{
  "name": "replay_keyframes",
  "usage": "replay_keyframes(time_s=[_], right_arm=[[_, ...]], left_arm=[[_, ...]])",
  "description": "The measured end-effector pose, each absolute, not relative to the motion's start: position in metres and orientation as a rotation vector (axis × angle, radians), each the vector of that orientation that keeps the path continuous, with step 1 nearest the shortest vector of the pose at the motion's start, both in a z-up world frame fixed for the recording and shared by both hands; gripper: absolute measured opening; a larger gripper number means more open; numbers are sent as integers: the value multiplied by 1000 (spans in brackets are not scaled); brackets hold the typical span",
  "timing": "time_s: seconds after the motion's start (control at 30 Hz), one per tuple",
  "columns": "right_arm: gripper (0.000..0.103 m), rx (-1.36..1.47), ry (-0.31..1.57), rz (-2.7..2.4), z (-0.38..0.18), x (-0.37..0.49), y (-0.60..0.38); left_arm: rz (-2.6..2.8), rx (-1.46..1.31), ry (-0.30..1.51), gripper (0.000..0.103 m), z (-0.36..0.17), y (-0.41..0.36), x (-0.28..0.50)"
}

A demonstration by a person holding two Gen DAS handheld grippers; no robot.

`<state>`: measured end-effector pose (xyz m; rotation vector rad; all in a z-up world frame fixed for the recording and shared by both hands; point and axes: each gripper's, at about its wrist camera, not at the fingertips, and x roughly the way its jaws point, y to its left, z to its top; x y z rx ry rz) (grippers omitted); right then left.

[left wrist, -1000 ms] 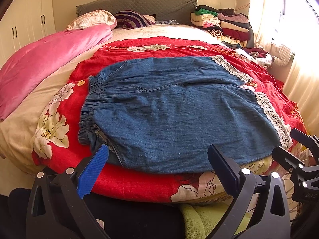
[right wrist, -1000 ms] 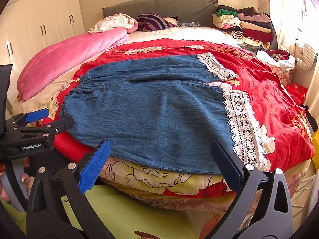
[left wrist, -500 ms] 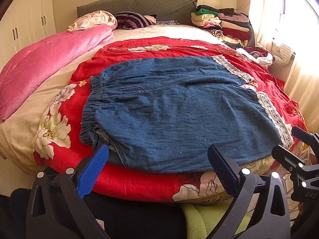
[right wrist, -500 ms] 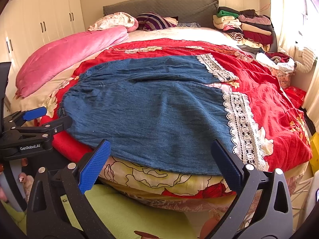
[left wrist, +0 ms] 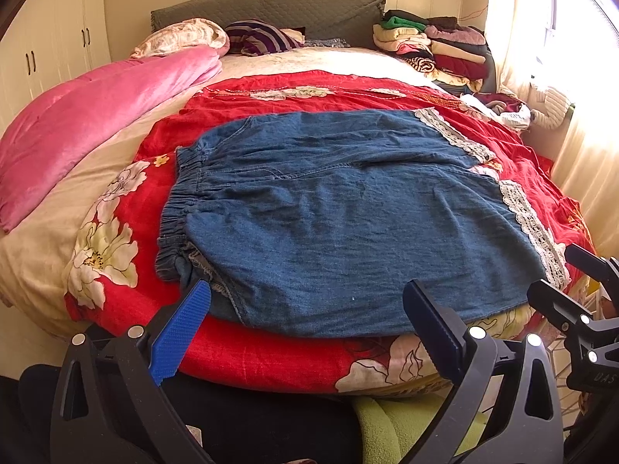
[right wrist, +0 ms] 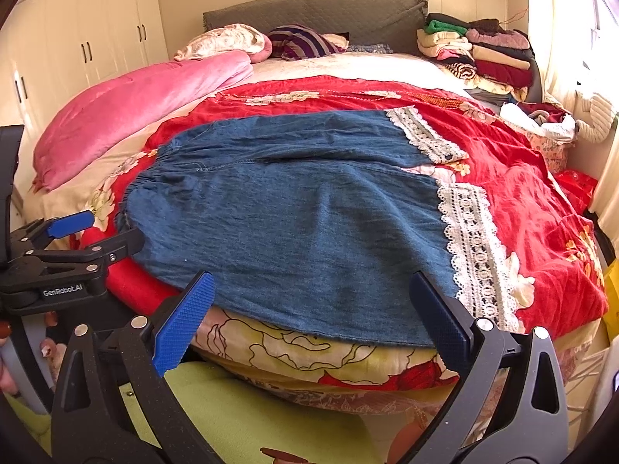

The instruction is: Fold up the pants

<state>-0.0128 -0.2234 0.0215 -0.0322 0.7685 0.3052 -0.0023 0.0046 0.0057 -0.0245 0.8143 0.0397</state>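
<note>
**bedhead_88:** While both grippers hang off the near edge of the bed, where are the pants actually sitting?

**foldbot_fan:** Flat on the red floral cover, running along that near edge. The denim pants have the elastic waistband toward the left edge and the white lace cuffs toward the right edge. One leg lies nearer the headboard, the other nearer the foot, side by side and touching

**bedhead_88:** And the grippers?

**foldbot_fan:** left gripper has its jaws spread wide, nothing between them, blue pad just below the waistband corner. right gripper is spread wide too, holding nothing, framing the near hem of the pants. Neither touches the denim as far as I can tell

**bedhead_88:** Other stuff on the bed?

**foldbot_fan:** pink duvet along the left edge, striped pillow up at the headboard, and a stack of folded clothes in the far right corner. Cream wardrobe off to the left
</note>
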Motion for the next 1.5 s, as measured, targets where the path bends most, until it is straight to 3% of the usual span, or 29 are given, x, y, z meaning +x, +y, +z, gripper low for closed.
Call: replay_keyframes(time_s=[0.37,0.63,1.07,1.5], right_arm=[[95,-17,753,391,38,31,-201],[95,10,832,502,45,100,-178],[95,-54,811,504,67,195,-136],[95,-288,877,582,33,289,-74]], left_arm=[[24,-61,865,99,2,33,30],[102,-112,886,99,11,82,74],[147,-139,895,99,22,142,147],[182,-117,996,99,-24,197,222]])
